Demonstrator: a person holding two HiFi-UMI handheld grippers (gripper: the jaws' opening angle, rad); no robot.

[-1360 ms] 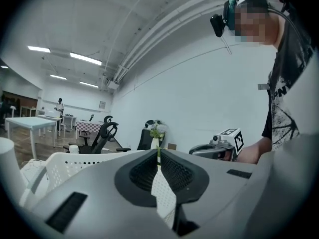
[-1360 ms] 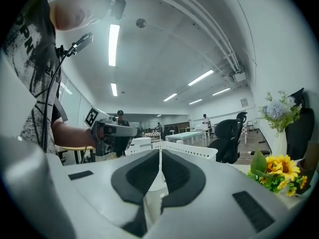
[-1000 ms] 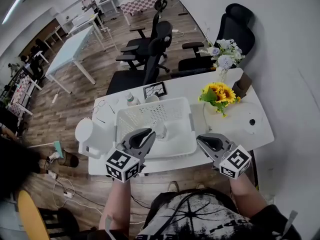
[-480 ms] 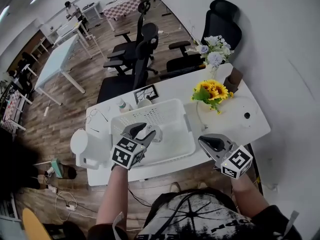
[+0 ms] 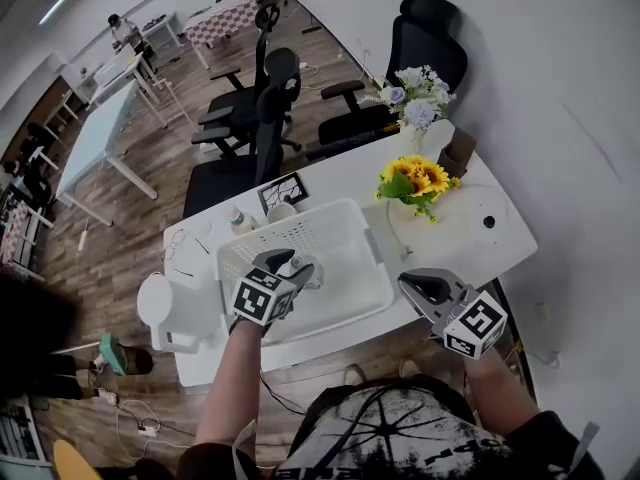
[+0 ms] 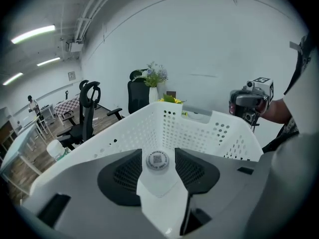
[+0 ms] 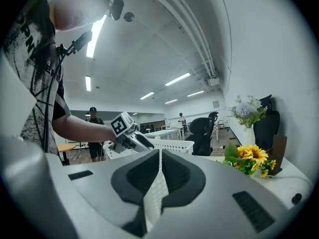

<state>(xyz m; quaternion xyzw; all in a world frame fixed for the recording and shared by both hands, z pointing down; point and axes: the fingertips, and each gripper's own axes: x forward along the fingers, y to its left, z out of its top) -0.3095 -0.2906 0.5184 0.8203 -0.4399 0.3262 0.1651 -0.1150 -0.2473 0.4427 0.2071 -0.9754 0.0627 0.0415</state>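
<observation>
My left gripper point(image 5: 293, 268) reaches down into a white perforated basket point(image 5: 296, 214) on the white table. In the left gripper view its jaws point(image 6: 158, 154) stand apart, with a small white thing's round cap point(image 6: 158, 161) between them; narrow gaps show on both sides of the cap. That white thing point(image 5: 312, 274) stands inside the basket. My right gripper point(image 5: 412, 283) hovers over the table's near edge, right of the basket, shut and holding nothing point(image 7: 159, 156). The basket's far wall point(image 6: 199, 128) fills the left gripper view.
Sunflowers point(image 5: 418, 180) and a vase of pale flowers point(image 5: 414, 101) stand at the table's far right, near a brown box point(image 5: 459, 154) and a round white pad point(image 5: 487, 223). A white jug point(image 5: 160, 308) sits left of the basket. Black office chairs point(image 5: 265, 98) stand beyond the table.
The left gripper moved forward and down into the basket and opened; a round cap now sits between its jaws. The right gripper stayed almost still and shut.
</observation>
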